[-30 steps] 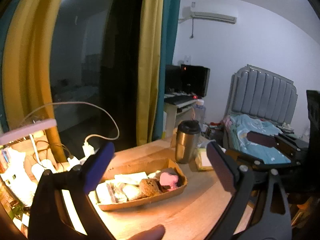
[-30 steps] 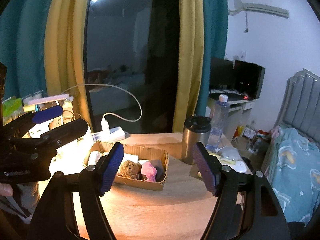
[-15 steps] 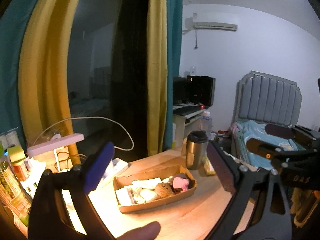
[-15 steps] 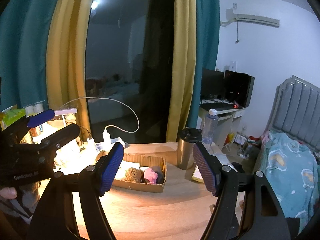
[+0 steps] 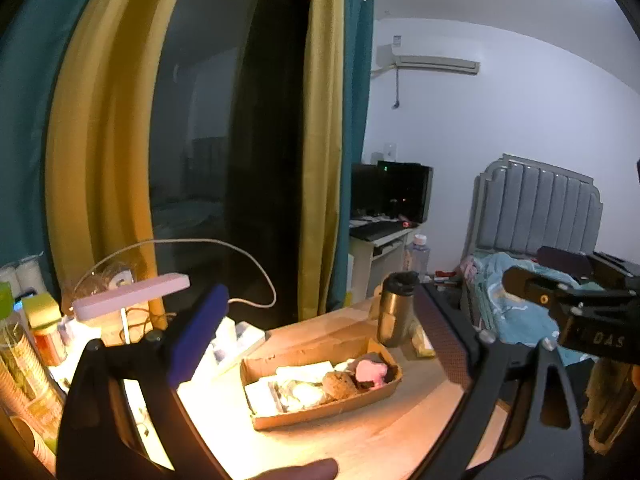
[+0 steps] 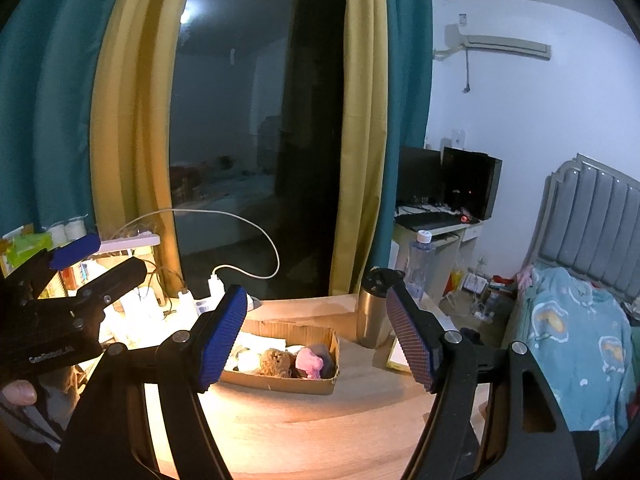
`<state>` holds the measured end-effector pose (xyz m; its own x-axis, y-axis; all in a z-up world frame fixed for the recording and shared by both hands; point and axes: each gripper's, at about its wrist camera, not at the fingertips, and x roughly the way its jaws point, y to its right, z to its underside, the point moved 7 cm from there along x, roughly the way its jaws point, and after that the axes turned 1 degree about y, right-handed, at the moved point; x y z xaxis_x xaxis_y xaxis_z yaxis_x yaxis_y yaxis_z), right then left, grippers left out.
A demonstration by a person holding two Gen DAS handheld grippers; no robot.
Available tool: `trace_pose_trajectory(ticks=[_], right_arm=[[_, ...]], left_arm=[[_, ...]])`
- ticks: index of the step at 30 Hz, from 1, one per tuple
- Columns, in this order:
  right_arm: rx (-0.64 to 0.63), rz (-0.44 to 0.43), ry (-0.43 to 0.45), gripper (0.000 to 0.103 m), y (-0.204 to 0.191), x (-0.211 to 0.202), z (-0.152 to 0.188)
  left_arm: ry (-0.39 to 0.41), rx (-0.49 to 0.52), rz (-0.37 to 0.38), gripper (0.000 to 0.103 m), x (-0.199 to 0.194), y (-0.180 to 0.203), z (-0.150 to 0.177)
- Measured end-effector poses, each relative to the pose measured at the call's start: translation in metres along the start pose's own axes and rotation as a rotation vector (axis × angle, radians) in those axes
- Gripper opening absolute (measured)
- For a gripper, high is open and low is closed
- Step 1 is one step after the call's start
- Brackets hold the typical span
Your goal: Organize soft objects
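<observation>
Both grippers hung above a wooden table (image 6: 320,420), left gripper (image 5: 320,340) and right gripper (image 6: 316,336) released, jaws spread and empty. Soft toys (image 6: 292,362) lay in a cardboard tray (image 6: 280,384) beside a steel mug (image 6: 370,320). Gripper lettering was too blurred to read.

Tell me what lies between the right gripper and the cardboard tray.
Only bare, lamp-lit tabletop between the right gripper and the cardboard tray, as the right wrist view shows.

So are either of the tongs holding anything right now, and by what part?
Nothing is held. The left tongs and right tongs both stand open and empty above the cardboard tray.
</observation>
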<state>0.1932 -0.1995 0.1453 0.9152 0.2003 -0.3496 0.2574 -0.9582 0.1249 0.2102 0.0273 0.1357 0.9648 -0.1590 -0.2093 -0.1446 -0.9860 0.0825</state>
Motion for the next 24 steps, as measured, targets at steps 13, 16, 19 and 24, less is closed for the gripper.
trace_pose_trajectory(ticks=[13,16,19,24], right_arm=[[-0.015,-0.029,-0.009,0.075,-0.002,0.02,0.003],[-0.005,-0.04,-0.019,0.075,0.002,0.027,0.003],[-0.002,-0.046,-0.027,0.075,0.005,0.034,0.005],[-0.002,-0.058,-0.04,0.075,0.005,0.041,0.008]], left_arm=[[-0.018,-0.006,-0.003,0.095,0.012,-0.005,0.003],[-0.036,-0.004,-0.003,0.095,0.018,-0.004,0.007],[-0.051,0.001,0.0,0.095,0.024,-0.002,0.01],[-0.063,0.009,0.008,0.095,0.031,0.002,0.015]])
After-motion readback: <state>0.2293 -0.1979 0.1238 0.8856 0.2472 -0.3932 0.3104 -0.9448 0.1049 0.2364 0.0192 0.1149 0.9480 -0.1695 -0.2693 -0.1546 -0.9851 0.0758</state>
